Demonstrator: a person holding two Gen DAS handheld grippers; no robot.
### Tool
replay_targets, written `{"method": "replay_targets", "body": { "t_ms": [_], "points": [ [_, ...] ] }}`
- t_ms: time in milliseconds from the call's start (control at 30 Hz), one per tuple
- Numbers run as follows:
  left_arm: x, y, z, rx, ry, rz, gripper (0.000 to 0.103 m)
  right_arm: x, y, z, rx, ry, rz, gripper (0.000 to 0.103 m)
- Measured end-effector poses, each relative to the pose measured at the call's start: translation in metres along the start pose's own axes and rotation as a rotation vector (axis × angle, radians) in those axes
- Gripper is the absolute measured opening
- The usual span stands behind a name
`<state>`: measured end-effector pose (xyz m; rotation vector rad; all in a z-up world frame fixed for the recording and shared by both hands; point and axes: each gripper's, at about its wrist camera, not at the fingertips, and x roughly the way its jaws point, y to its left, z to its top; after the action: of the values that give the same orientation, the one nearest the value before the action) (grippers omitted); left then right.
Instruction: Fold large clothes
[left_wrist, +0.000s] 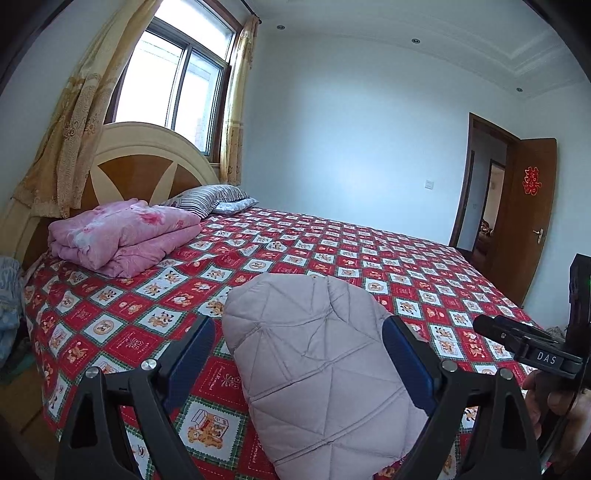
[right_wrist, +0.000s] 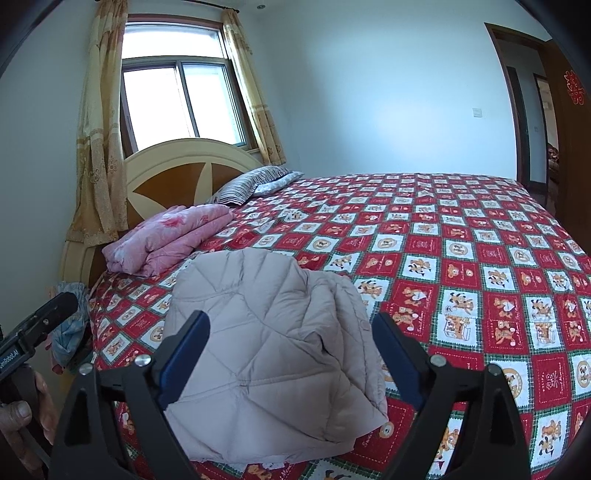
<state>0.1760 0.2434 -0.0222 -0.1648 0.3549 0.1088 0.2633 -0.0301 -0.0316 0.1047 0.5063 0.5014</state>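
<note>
though puffy and diamond-quilted, folded mauve jacket (right_wrist: 273, 350) on checked bedspread (right_wrist: 461, 258)

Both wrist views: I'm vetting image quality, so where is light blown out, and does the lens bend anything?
Left wrist view: the window is washed out white, the wall lines bow, dark corners frame the picture. Right wrist view: same blown-out window, the bed bulges outward; the quilted jacket stays sharp.
</note>
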Motion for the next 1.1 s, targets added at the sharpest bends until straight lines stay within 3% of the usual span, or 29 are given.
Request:
{"method": "replay_targets", "body": {
  "t_ms": [1100],
  "points": [
    [0.0028,0.0010,-0.0017,0.003,0.007,0.012,0.092,-0.0043,-0.0037,-0.0005,0.005,0.002,0.000,0.092]
  ]
}}
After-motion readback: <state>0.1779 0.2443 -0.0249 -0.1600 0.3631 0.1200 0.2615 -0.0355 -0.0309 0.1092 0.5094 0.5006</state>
